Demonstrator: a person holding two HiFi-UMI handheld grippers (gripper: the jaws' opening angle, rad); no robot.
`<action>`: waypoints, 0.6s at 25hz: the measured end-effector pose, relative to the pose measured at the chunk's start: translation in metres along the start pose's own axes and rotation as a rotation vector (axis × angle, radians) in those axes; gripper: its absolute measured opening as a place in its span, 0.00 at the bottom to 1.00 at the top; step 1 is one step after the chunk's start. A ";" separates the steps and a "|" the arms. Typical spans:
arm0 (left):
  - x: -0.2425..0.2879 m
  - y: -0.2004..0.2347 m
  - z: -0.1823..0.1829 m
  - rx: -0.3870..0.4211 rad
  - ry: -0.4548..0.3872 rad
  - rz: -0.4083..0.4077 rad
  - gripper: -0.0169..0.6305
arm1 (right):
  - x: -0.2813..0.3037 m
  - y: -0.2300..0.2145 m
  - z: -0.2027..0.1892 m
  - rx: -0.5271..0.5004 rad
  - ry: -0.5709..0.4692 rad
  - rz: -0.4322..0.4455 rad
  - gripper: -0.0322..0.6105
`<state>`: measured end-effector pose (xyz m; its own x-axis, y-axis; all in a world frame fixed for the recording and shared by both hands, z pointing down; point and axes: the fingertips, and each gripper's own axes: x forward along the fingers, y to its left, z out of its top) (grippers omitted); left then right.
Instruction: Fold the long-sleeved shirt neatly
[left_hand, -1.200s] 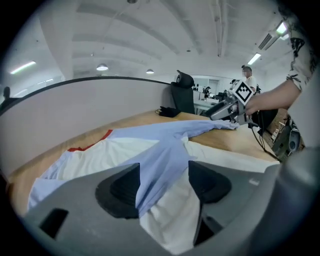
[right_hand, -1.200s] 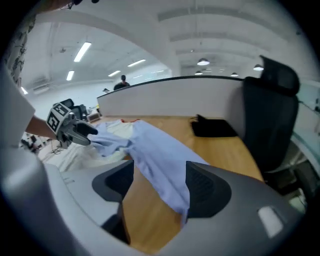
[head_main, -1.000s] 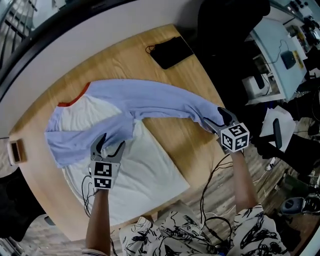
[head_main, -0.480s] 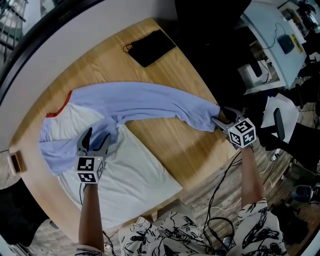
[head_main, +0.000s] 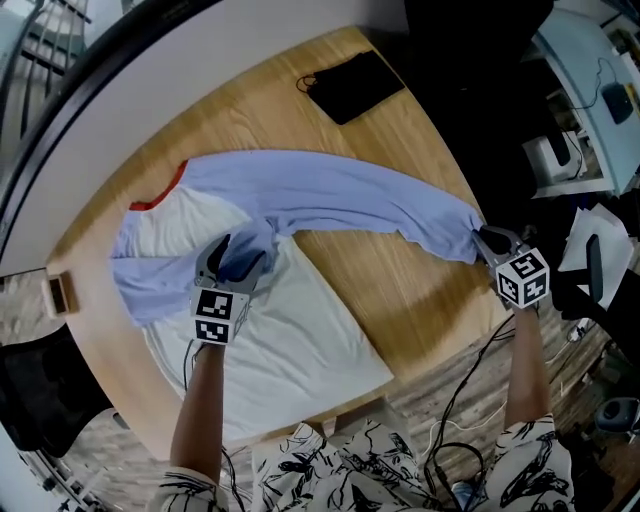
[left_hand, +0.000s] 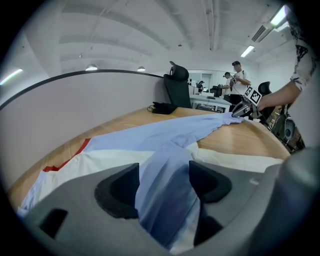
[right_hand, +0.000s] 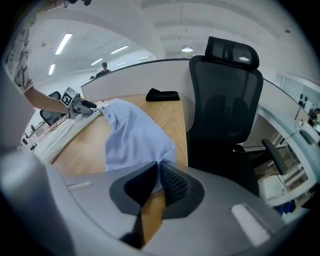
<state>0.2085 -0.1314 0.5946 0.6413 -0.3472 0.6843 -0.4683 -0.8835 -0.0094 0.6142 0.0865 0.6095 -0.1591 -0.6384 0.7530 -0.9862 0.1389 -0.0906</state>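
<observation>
- Shirt (head_main: 300, 335) lies spread on the round wooden table (head_main: 405, 290), its white body flat towards the near edge and a red collar (head_main: 160, 195) at the far left.
- One pale blue sleeve, the outstretched sleeve (head_main: 350, 195), runs from the shoulder across the bare wood to the table's right edge.
- Right gripper (head_main: 490, 240) sits at that edge. Its jaws have just been closing and now pinch the cuff of the outstretched sleeve, with the pads pressed almost together on the cloth.
- In the right gripper view the blue cloth bunches up just beyond the jaws, with a black office chair (right_hand: 225, 100) standing close behind it.
- The other sleeve, the folded sleeve (head_main: 175, 285), lies bent back over the white body.
- Left gripper (head_main: 235, 268) is over that sleeve near the middle of the shirt. Its jaws stand partly apart, and a bunched ridge of blue cloth fills the gap and touches both pads.
- A flat black pouch (head_main: 355, 85) rests on the far side of the table, well apart from the shirt.
</observation>
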 end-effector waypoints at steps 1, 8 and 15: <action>0.001 0.000 -0.001 0.003 0.008 -0.003 0.52 | -0.001 0.000 0.003 0.014 -0.004 0.005 0.10; 0.006 -0.002 -0.006 0.001 0.023 -0.016 0.52 | -0.054 0.015 0.094 0.084 -0.200 0.122 0.10; 0.005 -0.003 -0.003 0.004 0.001 0.007 0.52 | -0.115 0.076 0.244 0.027 -0.337 0.287 0.10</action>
<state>0.2114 -0.1299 0.6001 0.6376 -0.3528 0.6848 -0.4703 -0.8824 -0.0167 0.5456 -0.0145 0.3571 -0.4284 -0.7889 0.4406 -0.9000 0.3293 -0.2855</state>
